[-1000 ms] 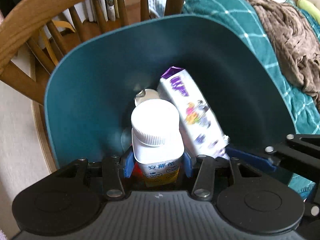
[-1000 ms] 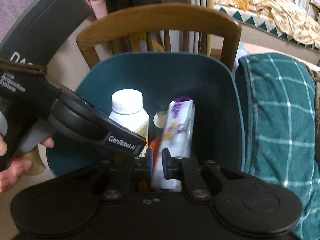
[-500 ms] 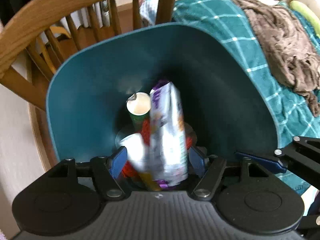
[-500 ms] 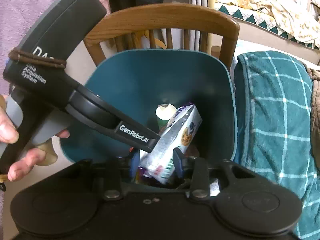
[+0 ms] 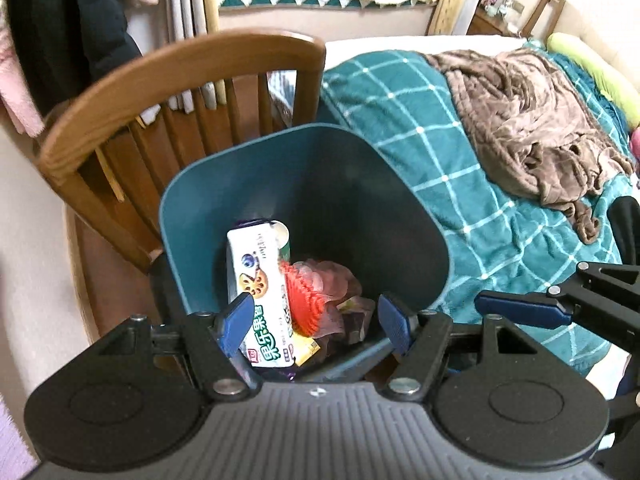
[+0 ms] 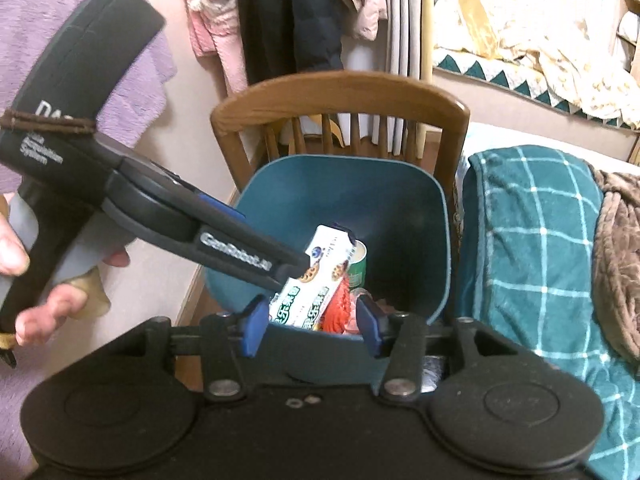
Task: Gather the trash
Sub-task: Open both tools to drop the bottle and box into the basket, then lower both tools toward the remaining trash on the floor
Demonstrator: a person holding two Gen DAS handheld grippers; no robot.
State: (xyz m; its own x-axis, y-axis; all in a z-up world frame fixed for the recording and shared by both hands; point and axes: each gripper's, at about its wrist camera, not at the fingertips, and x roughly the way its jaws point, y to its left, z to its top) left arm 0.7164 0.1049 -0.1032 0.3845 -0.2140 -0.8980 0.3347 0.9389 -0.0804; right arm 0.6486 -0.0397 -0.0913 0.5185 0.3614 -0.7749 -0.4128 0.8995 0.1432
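Both pairs of blue-tipped fingers stand spread wide with nothing between them. From its own wrist view, the left gripper (image 5: 316,322) hovers over the near rim of a teal trash bin (image 5: 192,216), its two fingers (image 5: 236,322) apart above the contents. The right gripper (image 6: 312,326) is likewise splayed just above the bin's near edge, gripping nothing.

Inside the bin, a white cookie box (image 5: 260,292) with green lettering and biscuit pictures stands leaning against the left inner wall. Just beside it, on its right, lies a red pleated paper piece (image 5: 304,300) on top of crumpled pinkish translucent wrapping (image 5: 336,280). Behind the box, a green can (image 6: 356,264) pokes up, seen best from the right wrist view. A bit of yellow packaging shows at the bottom near the box; what it belongs to cannot be told.

In the right wrist view, the left gripper's dark body reaches in from the left, its tip over the bin's left side, close to the box, and the person's left hand (image 6: 40,280) wraps its handle.

The bin sits on a wooden chair (image 5: 180,64) with a curved spindle back. To the right is a bed with a teal checked blanket (image 5: 420,152), and a rumpled brown throw (image 5: 520,120) on top. Clothes (image 6: 288,12) hang on the wall behind the chair.
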